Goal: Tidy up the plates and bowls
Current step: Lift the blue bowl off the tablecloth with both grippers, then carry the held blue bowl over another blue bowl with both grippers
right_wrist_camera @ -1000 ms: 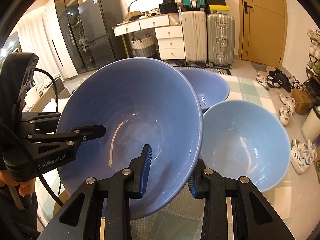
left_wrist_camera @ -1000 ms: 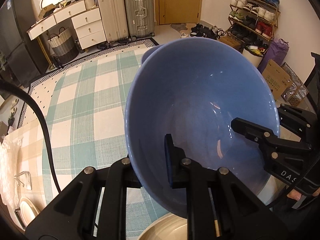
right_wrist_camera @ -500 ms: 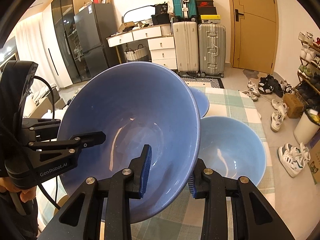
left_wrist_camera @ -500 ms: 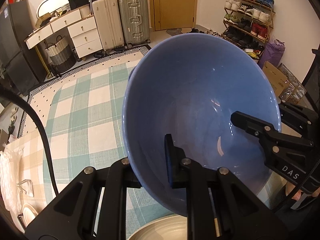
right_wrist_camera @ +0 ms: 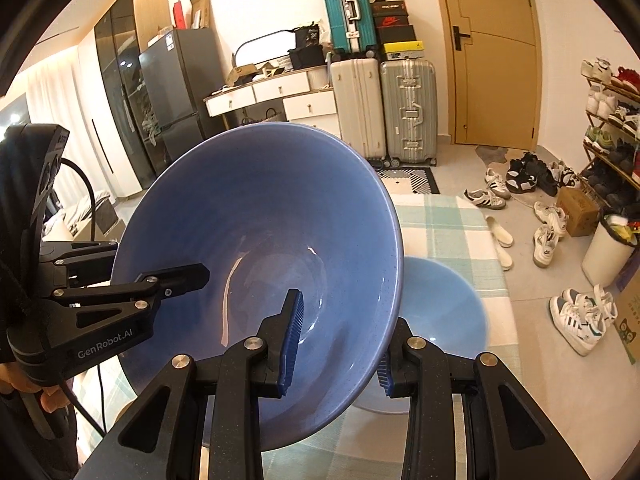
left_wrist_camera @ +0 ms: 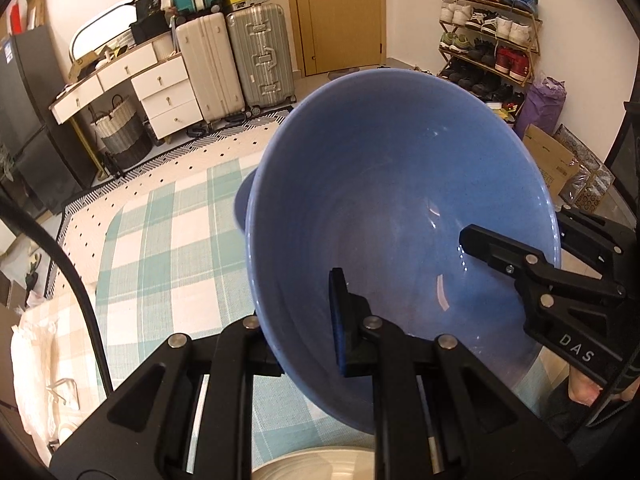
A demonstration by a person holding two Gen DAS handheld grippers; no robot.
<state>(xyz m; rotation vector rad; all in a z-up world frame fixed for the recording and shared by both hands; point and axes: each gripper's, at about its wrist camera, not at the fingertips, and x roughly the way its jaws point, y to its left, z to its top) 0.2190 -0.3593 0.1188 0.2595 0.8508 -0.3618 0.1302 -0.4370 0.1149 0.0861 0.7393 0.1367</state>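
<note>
A large blue bowl hangs tilted above the table, held by both grippers at opposite sides of its rim. My left gripper is shut on the rim nearest it, one pad inside the bowl and one outside. In the right wrist view the same bowl fills the middle, and my right gripper is shut on its right rim in the same way. Each gripper shows in the other's view: the right gripper and the left gripper. A lighter blue bowl rests on the table below.
The table carries a green and white checked cloth. A second blue bowl's edge peeks out behind the held one. A cream plate lies at the near edge. Suitcases, drawers and a shoe rack stand beyond.
Both grippers have lifted the large blue bowl higher above the table. The bowls left on the table look smaller and lower, and one is now hidden behind the held bowl in the right wrist view.
</note>
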